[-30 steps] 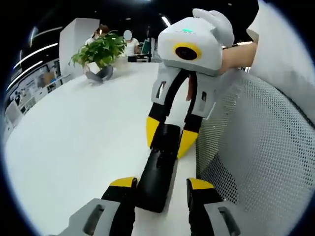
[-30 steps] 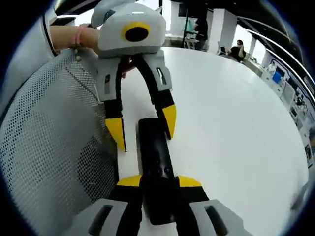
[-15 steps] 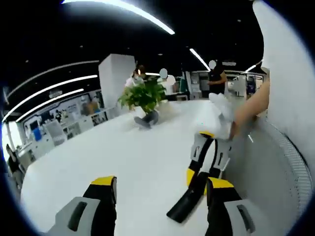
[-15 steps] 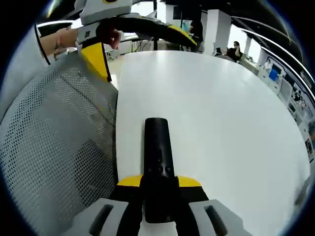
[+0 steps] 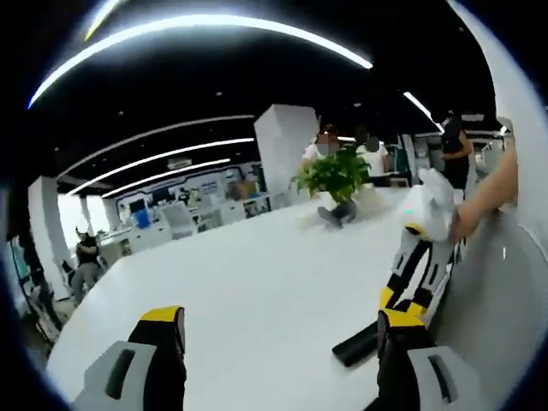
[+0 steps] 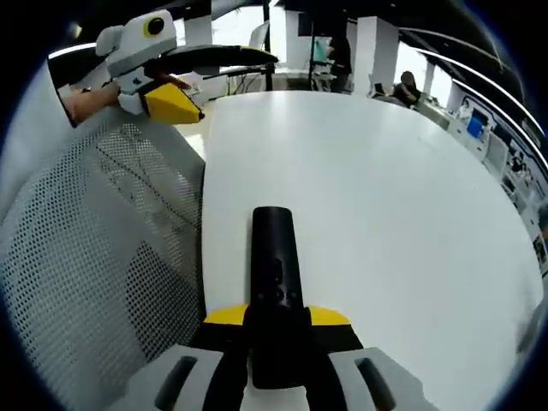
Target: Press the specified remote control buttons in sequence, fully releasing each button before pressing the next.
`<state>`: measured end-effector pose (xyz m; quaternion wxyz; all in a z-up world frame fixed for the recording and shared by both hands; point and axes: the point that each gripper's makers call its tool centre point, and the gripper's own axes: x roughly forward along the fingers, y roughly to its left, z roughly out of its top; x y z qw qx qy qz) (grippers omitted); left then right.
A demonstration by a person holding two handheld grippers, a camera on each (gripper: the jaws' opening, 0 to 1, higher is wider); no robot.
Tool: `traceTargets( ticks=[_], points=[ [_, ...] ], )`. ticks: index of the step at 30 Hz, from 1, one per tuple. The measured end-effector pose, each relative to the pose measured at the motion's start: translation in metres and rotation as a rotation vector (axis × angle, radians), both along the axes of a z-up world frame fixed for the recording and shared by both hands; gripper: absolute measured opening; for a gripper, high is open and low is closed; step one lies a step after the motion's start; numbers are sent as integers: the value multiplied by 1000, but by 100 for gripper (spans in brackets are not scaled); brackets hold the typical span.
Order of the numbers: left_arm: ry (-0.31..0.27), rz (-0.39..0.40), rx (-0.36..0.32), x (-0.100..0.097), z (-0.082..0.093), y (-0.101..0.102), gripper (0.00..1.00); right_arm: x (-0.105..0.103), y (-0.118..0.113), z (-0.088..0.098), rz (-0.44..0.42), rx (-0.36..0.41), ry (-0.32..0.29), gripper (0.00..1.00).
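One black remote control (image 6: 275, 282) lay on the white table (image 6: 402, 214), clamped at its near end between the right gripper (image 6: 276, 318) jaws. The left gripper (image 5: 278, 330) hung above the table, jaws wide apart. One potted plant (image 5: 336, 175) stood far off.

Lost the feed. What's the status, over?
Right hand-held gripper shut on remote. Left hand-held gripper open, raised off table. Nothing blocking.

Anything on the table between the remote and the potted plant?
No. In the left gripper view the stretch of white table from the remote, clamped by the right gripper, to the potted plant is bare.
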<state>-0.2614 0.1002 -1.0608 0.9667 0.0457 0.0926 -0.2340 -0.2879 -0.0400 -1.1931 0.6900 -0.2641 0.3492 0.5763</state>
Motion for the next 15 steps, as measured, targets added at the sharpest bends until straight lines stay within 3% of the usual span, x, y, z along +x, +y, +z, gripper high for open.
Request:
traceTargets(
  ticks=[2,5,7,10,13,15],
  points=[
    [-75,28,-71,5,14,7,96,1,0,0,-5,7,10,21],
    [-114,72,-55,7,15,25,95,3,2,2,-60,42,64,21],
    [-113,47,-117,6,19,18,100,3,2,2,-48,39,55,21],
    [-89,11,7,5,7,11,96,4,2,2,-31,26,50,21],
    [-54,31,-71,5,6,14,93,7,2,2,-1,9,39,21],
    [-62,32,-70,5,7,15,93,11,1,1,21,-9,29,21]
  ],
)
